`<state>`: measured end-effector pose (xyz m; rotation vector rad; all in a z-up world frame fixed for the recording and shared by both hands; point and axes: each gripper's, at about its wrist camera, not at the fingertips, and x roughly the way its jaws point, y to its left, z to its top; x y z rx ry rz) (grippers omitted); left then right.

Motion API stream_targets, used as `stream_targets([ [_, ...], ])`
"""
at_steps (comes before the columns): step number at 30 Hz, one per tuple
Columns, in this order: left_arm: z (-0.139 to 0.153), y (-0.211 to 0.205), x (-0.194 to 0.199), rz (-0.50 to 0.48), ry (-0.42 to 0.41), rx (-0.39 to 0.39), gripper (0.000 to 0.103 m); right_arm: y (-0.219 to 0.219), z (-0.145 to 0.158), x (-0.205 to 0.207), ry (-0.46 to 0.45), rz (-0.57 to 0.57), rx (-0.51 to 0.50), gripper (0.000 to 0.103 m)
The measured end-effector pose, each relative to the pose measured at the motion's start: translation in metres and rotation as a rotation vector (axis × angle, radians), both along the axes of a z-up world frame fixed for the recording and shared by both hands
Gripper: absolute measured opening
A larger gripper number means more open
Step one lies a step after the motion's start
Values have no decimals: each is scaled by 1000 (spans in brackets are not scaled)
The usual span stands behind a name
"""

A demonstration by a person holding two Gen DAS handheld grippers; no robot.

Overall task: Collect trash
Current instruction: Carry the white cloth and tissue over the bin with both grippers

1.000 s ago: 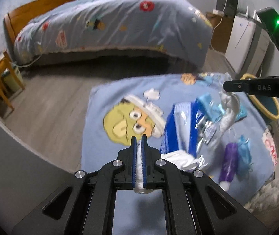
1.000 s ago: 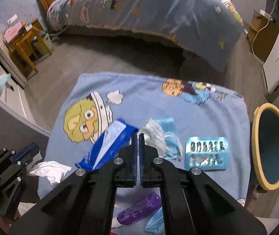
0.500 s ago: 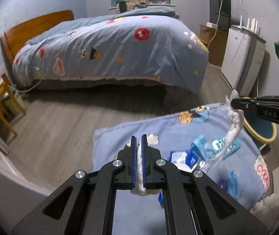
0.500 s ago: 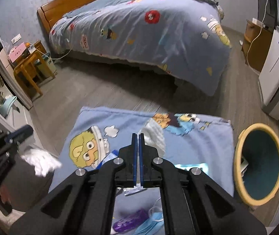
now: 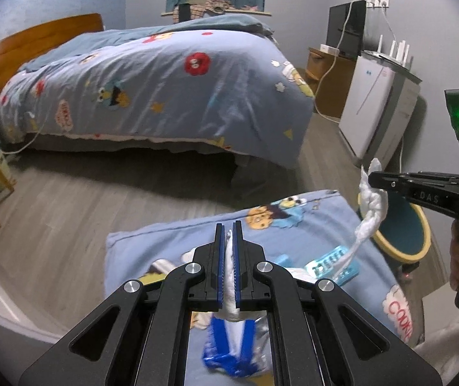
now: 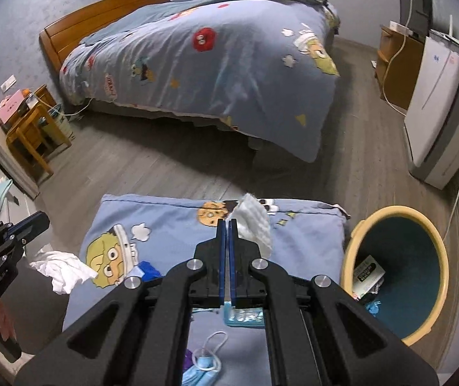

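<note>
So in the last second both hands have lifted off the pile: the left hand-held gripper (image 5: 228, 244) came up with a crumpled white tissue (image 6: 60, 268) pinched tight between its blue pads, and the right hand-held gripper (image 6: 228, 234) rose with a white quilted wipe (image 6: 255, 222) clamped at its tip, the wipe trailing down in a twisted strand in the left view. Both views swung up from the blanket to the room, so I'd guess the carry to the round yellow-rimmed teal bin (image 6: 351, 257) is on; it's just off the right edge of the surface and already has some packaging in it. Still left on the blue cartoon-print blanket (image 6: 171, 222) covering the surface: a teal blister tray (image 6: 245, 317), a light blue face mask (image 6: 203, 366), a blue foil wrapper (image 5: 229, 347). Room-wise, a wooden-framed bed (image 6: 197, 51) with matching bedding sits across the grey plank floor (image 6: 165, 160), with a white appliance (image 6: 438, 103) along the right wall.
</note>
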<state>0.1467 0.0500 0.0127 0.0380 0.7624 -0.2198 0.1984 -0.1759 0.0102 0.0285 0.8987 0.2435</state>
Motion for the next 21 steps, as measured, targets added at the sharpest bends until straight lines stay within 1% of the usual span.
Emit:
stream_targets([
  [13,-8,-85,21,-103,14,18,6,-89,-7,-3,15,-116,-9,1],
  [21,-14,-136,28,-165,20,25,6,-147,-12,-9,25,-198,15,1],
])
